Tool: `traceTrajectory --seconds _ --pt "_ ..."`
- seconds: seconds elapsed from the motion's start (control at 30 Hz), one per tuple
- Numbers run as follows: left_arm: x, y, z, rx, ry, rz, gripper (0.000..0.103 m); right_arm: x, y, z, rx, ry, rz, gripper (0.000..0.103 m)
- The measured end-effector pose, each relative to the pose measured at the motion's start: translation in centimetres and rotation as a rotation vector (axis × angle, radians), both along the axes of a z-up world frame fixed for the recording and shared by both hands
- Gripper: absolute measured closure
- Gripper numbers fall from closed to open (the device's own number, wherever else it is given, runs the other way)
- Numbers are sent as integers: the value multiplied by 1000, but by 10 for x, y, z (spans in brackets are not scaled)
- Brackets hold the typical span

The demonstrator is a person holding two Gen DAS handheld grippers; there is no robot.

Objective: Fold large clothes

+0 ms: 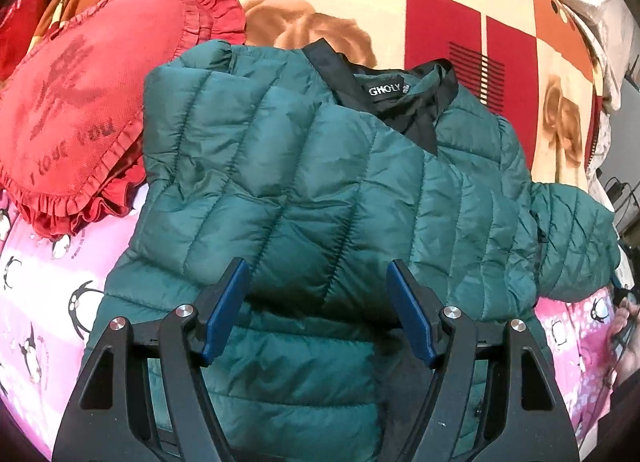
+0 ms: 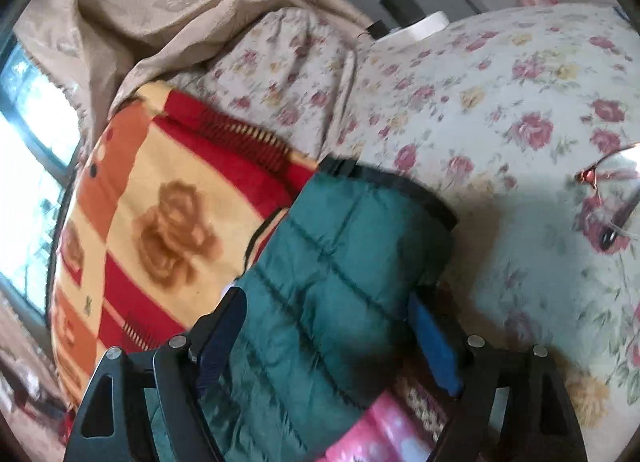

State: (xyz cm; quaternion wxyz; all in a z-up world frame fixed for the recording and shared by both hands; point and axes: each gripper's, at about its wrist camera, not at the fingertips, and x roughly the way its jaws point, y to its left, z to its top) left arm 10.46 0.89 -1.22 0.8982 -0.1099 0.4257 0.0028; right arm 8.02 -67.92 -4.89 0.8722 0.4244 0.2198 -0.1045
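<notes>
Bed piled with blankets: checkered one (image 1: pixel 440 22) up top, pink penguin sheet (image 1: pixel 40 282) below, red heart pillow (image 1: pixel 80 110) left of the green puffer jacket (image 1: pixel 320 182). Jacket lies flat, one sleeve already folded across its chest. Left tongs (image 1: pixel 318 302) hover wide over its lower middle, nothing pinched. Right tongs (image 2: pixel 328 338) straddle the other sleeve (image 2: pixel 340 246) (blurry), fingers either side; grip unclear. Floral quilt (image 2: pixel 500 102) beyond.

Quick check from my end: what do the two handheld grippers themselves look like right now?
Both match: the left gripper and right gripper have black angular linkage arms with triangular cutouts, round silver pivot bolts at the joints, and flat blue pads on the inside of each finger. No cables or markings show on either.
</notes>
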Motion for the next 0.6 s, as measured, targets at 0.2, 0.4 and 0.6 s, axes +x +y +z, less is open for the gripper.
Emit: traceTrajectory --seconds 0.2,0.4,0.6 --pt "1 3 -2 -15 10 5 32 15 17 -10 -50 128 84 33" --pt "2 5 -4 -10 17 16 32 3 7 -19 3 81 24 76" --pt "10 15 -8 -16 40 47 32 -34 35 18 -139 -26 13 88"
